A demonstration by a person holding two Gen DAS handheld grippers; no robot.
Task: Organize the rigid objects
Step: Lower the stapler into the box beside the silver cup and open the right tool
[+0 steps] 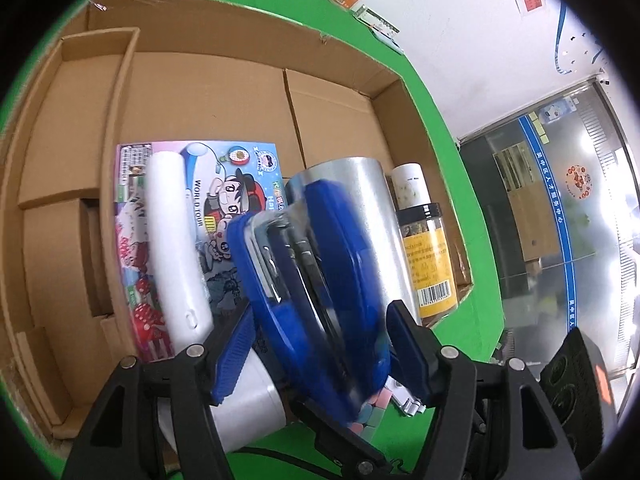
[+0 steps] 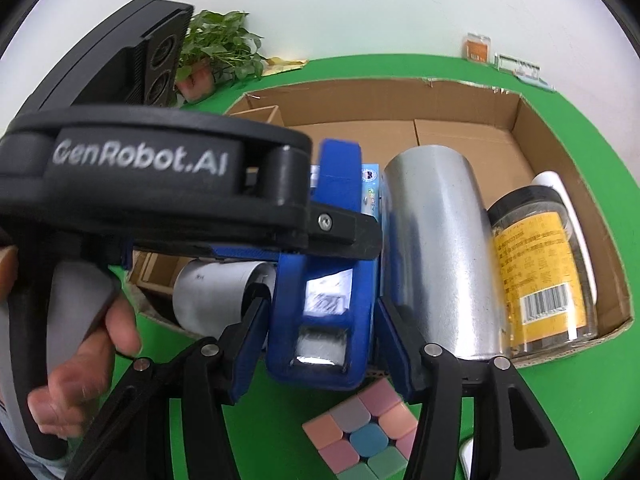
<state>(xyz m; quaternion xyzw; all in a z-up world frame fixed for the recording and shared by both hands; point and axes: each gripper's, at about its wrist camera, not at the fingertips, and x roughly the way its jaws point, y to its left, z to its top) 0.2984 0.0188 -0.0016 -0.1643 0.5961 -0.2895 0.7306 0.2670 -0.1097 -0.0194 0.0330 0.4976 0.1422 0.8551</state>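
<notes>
Jaws of the left gripper (image 1: 320, 332) are clamped on a blue stapler (image 1: 320, 260), one blue pad against each flank. The stapler is tilted and blurred, up over the near edge of a cardboard box (image 1: 224, 92).

Left wrist view, left to right:
- a cardboard divider (image 1: 120, 120) walls off a narrow strip on the left of the box
- a colourful cartoon card (image 1: 248, 168) lies flat on the box floor, with a white handle-shaped stick (image 1: 172, 240) along its left half
- a white roll (image 1: 248, 404) sits low, by the left pad
- the stapler, centre
- a silver can (image 1: 372, 200) is just behind the stapler
- a white bottle (image 1: 408, 184) and a black-lidded jar with a yellow label (image 1: 428, 264) are tucked into the box's right corner, the jar right beside the can
- the corner of a pastel puzzle cube (image 1: 372, 408) shows under the stapler

The box sits on a green table (image 1: 440, 120).

Right wrist view, left to right:
- a hand (image 2: 80, 360) is wrapped around the left gripper's grey handle
- a potted plant (image 2: 220, 48) stands beyond it at the table's far edge
- the right gripper (image 2: 324, 340) straddles the stapler's lower end, pads close against both sides; whether they press, I cannot tell
- the cube lies on the green table, in front of the box
</notes>
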